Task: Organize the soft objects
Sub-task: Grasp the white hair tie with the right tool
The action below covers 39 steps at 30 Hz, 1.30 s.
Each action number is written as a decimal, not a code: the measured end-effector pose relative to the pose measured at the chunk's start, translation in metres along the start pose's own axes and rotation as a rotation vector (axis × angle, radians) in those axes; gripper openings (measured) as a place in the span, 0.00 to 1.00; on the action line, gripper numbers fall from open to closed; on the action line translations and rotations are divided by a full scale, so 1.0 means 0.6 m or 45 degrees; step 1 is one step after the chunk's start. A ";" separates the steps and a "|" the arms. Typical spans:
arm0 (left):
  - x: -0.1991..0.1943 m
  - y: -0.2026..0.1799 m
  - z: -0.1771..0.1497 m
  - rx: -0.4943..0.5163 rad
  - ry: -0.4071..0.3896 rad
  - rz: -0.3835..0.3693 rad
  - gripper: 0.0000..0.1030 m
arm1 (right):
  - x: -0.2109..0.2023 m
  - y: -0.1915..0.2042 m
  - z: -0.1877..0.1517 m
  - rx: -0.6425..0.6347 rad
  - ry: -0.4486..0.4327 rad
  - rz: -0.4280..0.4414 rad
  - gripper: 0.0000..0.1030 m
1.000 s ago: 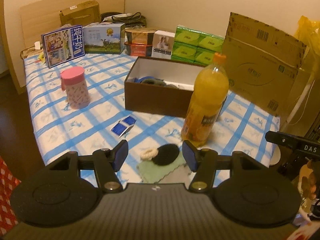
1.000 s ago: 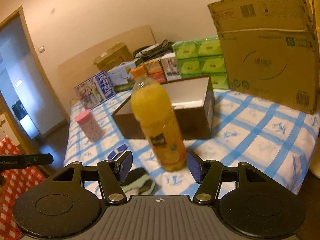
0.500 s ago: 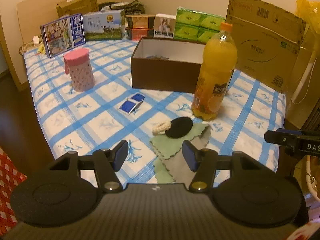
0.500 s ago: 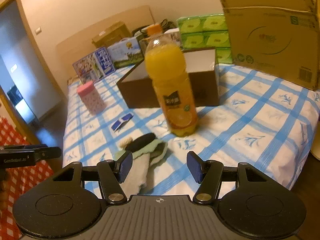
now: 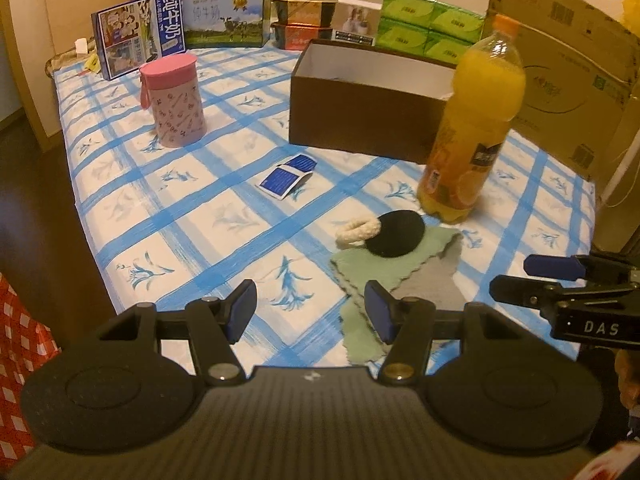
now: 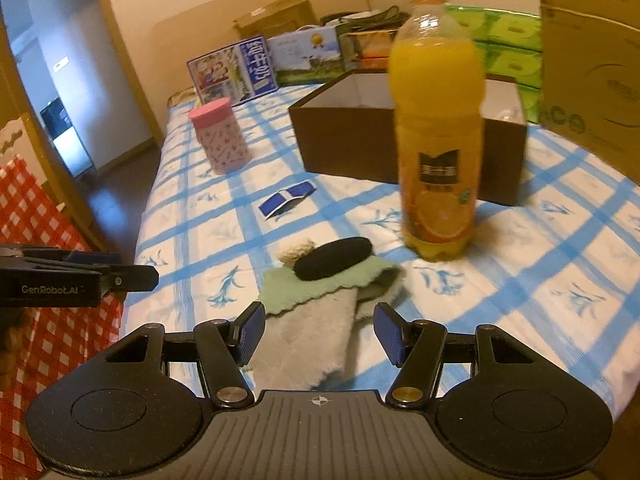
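A green cloth (image 5: pixel 372 270) over a grey cloth (image 5: pixel 430 286) lies at the table's near edge, with a black round pad (image 5: pixel 396 233) and a cream scrunchie (image 5: pixel 358 231) on its far end. They also show in the right wrist view: green cloth (image 6: pixel 320 286), grey cloth (image 6: pixel 308 340), black pad (image 6: pixel 332 258), scrunchie (image 6: pixel 296 249). An open brown box (image 5: pixel 360 118) stands behind. My left gripper (image 5: pixel 310 312) is open and empty, near the cloths' left edge. My right gripper (image 6: pixel 318 334) is open and empty above the grey cloth.
An orange juice bottle (image 5: pixel 474 132) stands just beyond the cloths. A pink canister (image 5: pixel 172 98), a blue card packet (image 5: pixel 286 176), cartons, green tissue packs (image 5: pixel 430 26) and a big cardboard box (image 5: pixel 568 64) stand on the blue checked tablecloth (image 5: pixel 200 216).
Both grippers have drawn back toward the table's near edge, so the cloths and the scene sit farther off and lower in view. Both stay open.
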<state>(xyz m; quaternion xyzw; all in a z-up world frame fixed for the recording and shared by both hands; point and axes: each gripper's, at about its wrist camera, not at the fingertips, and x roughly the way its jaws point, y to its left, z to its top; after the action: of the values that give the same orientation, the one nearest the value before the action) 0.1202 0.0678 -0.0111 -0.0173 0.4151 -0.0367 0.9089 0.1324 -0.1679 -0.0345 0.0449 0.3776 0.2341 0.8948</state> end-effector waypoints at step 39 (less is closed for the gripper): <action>0.189 0.066 0.043 0.048 0.071 0.036 0.54 | 0.297 0.035 0.066 -0.497 0.078 0.075 0.58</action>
<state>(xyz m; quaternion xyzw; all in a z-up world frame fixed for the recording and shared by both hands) 0.2159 0.0983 -0.0820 0.0069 0.4396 -0.0321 0.8976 0.2596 -0.0650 -0.1178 -0.1256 0.3504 0.3304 0.8673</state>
